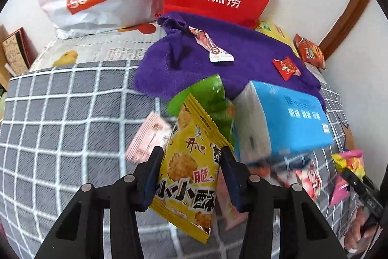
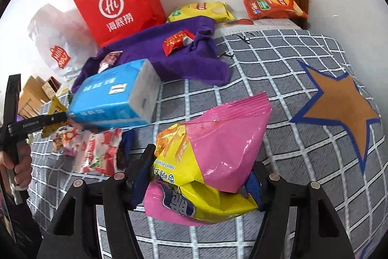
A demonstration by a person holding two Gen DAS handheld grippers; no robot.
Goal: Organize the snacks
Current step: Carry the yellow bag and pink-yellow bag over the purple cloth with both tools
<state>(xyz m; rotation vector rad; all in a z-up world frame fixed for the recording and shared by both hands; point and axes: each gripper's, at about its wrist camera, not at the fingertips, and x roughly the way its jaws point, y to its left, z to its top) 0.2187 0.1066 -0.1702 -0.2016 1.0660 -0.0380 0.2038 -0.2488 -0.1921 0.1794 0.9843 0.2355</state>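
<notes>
My left gripper (image 1: pixel 191 152) is shut on a yellow cracker packet (image 1: pixel 189 176), which hangs tilted above the checked bedspread (image 1: pixel 60 125). A green packet (image 1: pixel 206 94) and a blurred pink packet (image 1: pixel 148 137) lie just behind it. My right gripper (image 2: pixel 203 162) is shut on a pink and yellow sweet-potato snack bag (image 2: pixel 218 152), held off the bedspread (image 2: pixel 278 69). In the right wrist view the left gripper's black body (image 2: pixel 36 123) shows at the far left, gripped by a hand (image 2: pixel 21 164). Red and white snack packets (image 2: pixel 97 152) lie between the two grippers.
A blue tissue pack (image 1: pixel 291 120) lies beside a purple towel (image 1: pixel 194 64) carrying a small red candy (image 1: pixel 287 68) and a stick snack (image 1: pixel 213 47). A red paper bag (image 2: pixel 116 4) and a white shopping bag (image 2: pixel 55 45) stand by the wall. Yellow (image 2: pixel 203 10) and orange (image 2: pixel 271 5) chip bags lie behind.
</notes>
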